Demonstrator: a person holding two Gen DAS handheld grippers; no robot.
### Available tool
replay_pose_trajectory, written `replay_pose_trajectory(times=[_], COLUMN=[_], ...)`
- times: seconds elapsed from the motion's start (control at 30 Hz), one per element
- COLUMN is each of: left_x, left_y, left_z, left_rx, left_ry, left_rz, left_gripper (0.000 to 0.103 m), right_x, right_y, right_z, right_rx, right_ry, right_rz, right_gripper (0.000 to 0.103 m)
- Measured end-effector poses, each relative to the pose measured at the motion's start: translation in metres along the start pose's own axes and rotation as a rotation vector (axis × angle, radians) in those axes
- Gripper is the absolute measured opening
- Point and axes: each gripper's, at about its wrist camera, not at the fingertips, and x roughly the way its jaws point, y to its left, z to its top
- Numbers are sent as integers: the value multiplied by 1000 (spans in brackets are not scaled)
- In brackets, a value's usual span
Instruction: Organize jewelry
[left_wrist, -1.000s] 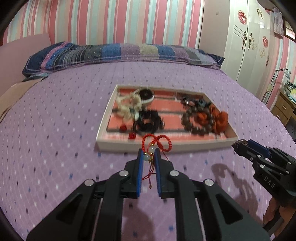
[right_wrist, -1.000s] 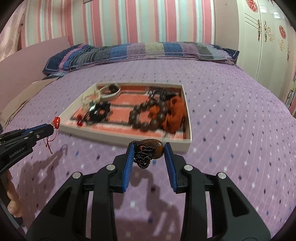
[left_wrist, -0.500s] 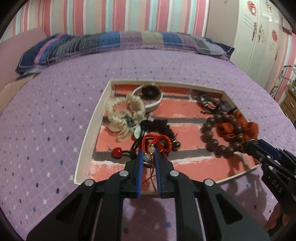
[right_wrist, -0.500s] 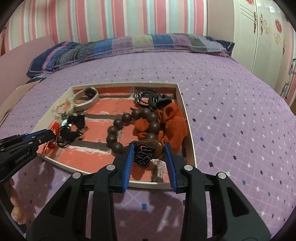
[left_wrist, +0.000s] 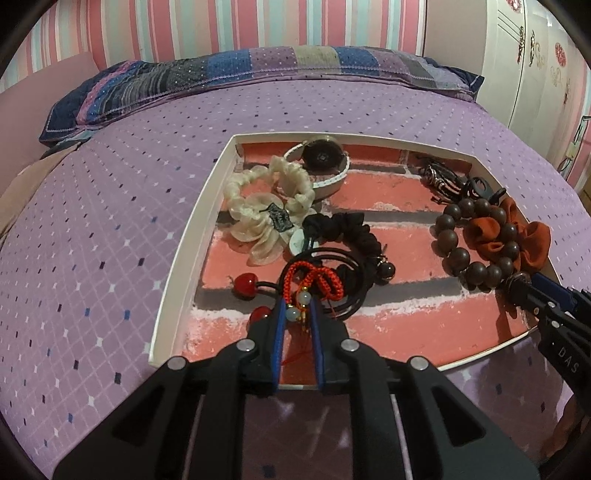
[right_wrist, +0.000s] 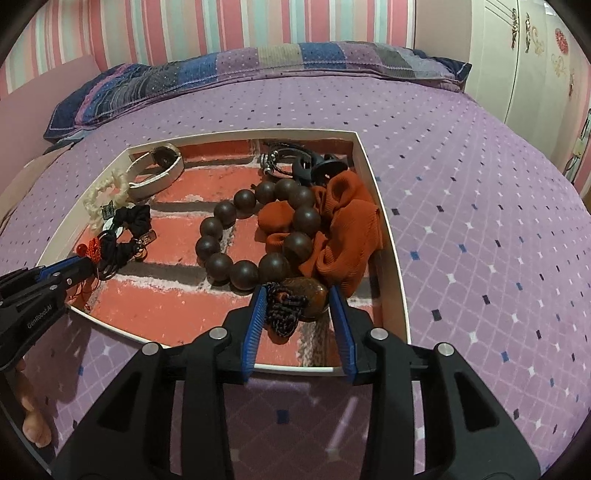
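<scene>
Jewelry rides over the tray (left_wrist: 173, 266) on the bed for sorting: left gripper (left_wrist: 297, 314) nearly closed, pinching a red cord bracelet (left_wrist: 314, 277), right gripper (right_wrist: 297, 299) jaws opening around a brown pendant (right_wrist: 306, 293).

Over the near edge of a white tray (left_wrist: 192, 240) lined in brick pattern, the left gripper (left_wrist: 297, 314) pinches a red braided cord bracelet (left_wrist: 314, 278) with pale beads. Inside lie a cream scrunchie (left_wrist: 266, 206), white-strapped watch (left_wrist: 325, 162), black scrunchie (left_wrist: 351, 232), brown bead bracelet (left_wrist: 469, 243) and orange scrunchie (left_wrist: 532, 240). The right gripper (left_wrist: 524, 288) enters from the right.
</scene>
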Motion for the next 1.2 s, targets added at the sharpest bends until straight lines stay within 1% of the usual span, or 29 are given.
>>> replay_pose_trajectory(times=[0.03, 0.07, 0.1, 0.13, 0.17, 0.2, 0.23, 0.3, 0.33, 0.37, 0.4, 0.43, 0.47, 0.5, 0.53, 0.6, 0.67, 0.7, 0.73, 0.8, 0.83, 0.93, 1.1, 1.2], left_x=[0, -1, -2, -5, -7, -10, -16, -21, -25, -29, -37, -43, -51, -61, -68, -84, -96, -102, -111, -128, -133, -151, -183, -204], left_y=[0, 0, -1, -1, -1, -2, -3, -4, -4, -5, -5, -4, -3, -1, 1, 2, 3, 5, 6, 10, 11, 15, 12, 6], left_z=[1, 1, 1, 2, 2, 2, 3, 5, 6, 6, 6, 6, 4, 2, 0, -7, -15, -20, -26, -42, -48, -71, -110, -138], left_rx=[-1, -2, -1, -2, -1, 2, 6, 4, 4, 5, 2, -3, -8, -16, -20, -23, -29, -34, -41, -53, -56, -77, -77, -65], left_ry=[1, 4, 2, -5, -14, -28, -44, -44, -47, -53, -64, -74, -87, -100, -108, -114, -114, -114, -116, -139, -140, -118, -144, -149], left_rz=[-2, -5, 5, 13, 15, 21, 27, 11, 6, 5, 4, 3, 4, 6, 4, 5, 23, 30, 41, 91, 104, 85, 104, 121], left_gripper=[16, 16, 21, 34, 42, 49, 50, 50, 50, 50, 54, 61, 64, 70, 71, 71, 71, 76, 86, 92, 92, 92, 92, 92], right_x=[0, 0, -1, -4, -8, -12, -15, -19, -22, -25, -30, -35, -40, -44, -50, -58, -69, -75, -81, -96, -104, -126, -163, -177], right_y=[0, -1, -1, -3, -4, -5, -5, -7, -9, -11, -13, -14, -15, -16, -16, -15, -15, -15, -15, -15, -15, -12, 3, 9], right_z=[0, 0, 0, 1, 1, 1, 2, 3, 4, 4, 4, 2, 0, -2, -6, -13, -21, -26, -30, -38, -43, -57, -89, -106], right_rx=[-1, 1, 7, 11, 13, 12, 10, 8, 15, 20, 23, 23, 22, 20, 13, -4, -15, -18, -20, -19, -18, -28, -79, -74], right_ry=[1, 0, -7, -21, -44, -65, -75, -81, -83, -88, -96, -105, -115, -122, -132, -138, -148, -149, -150, -163, -173, -192, -215, -213], right_rz=[1, 3, 10, 20, 23, 21, 20, 24, 30, 35, 36, 34, 36, 37, 35, 22, 17, 22, 24, 26, 27, 24, 27, 32], right_gripper=[40, 44, 46, 50, 57, 60, 64, 65, 67, 72, 76, 85, 91, 93, 94, 97, 99, 99, 99, 99, 99, 99, 99, 99])
